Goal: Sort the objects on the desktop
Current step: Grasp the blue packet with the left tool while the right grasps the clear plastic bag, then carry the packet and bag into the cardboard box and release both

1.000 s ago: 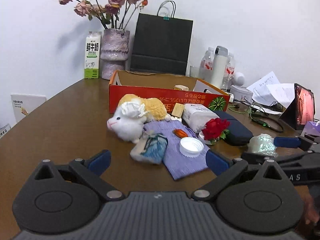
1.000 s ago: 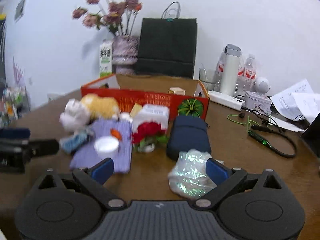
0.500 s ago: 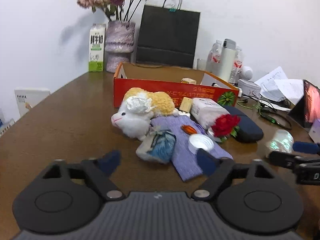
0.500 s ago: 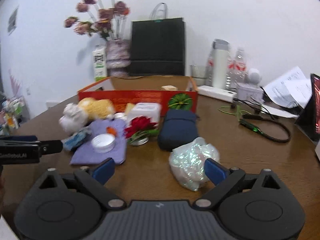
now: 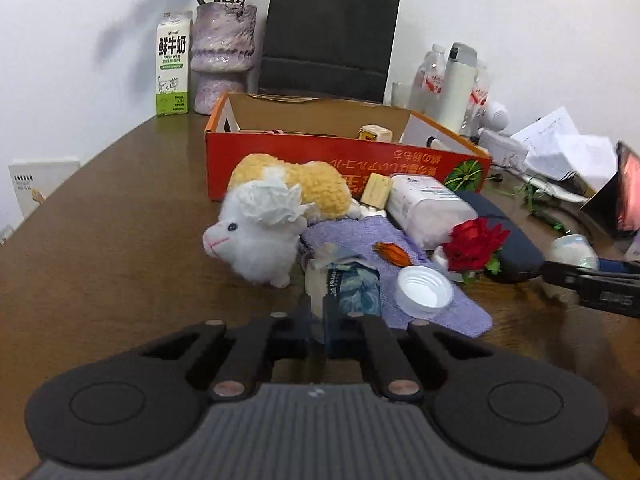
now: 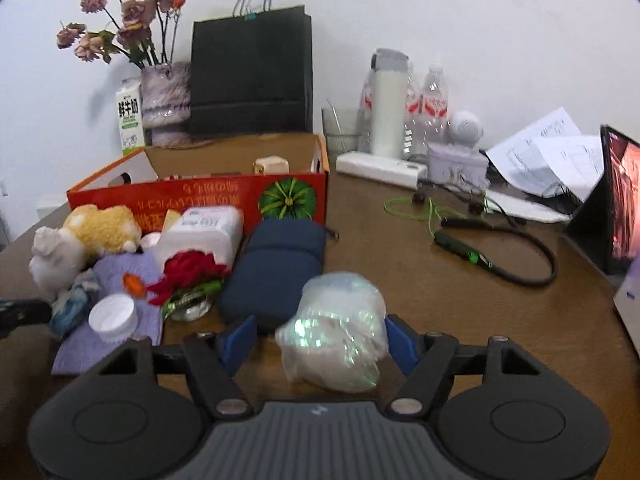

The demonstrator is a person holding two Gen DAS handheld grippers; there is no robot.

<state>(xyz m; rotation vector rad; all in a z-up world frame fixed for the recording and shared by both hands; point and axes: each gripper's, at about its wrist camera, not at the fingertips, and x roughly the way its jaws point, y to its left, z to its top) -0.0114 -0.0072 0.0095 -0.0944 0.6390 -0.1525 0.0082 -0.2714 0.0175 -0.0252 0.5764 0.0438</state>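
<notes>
White walls back my cluttered brown table (image 5: 104, 248) with its red box (image 5: 340, 160). My left gripper (image 5: 320, 312) has closed empty beside a blue pouch (image 5: 352, 284). My right gripper (image 6: 320, 336) fingers are closing around a crinkly plastic bag (image 6: 336, 332).

The milk carton (image 5: 172, 65) by the wall carries large green Chinese characters, 鲜牛奶, with "FRESH MILK" in small letters beneath; the finer print lower on its face is too small to read. The red cardboard box (image 5: 344, 160) has a row of yellow Chinese characters along its front wall, printed upside down from here and not clear enough to make out, beside a green pumpkin picture. The small blue pouch (image 5: 352, 286) on the counter shows a strip of white lettering, too blurred to read. The white packet (image 6: 204, 222) bears a pale blue label, illegible.
</notes>
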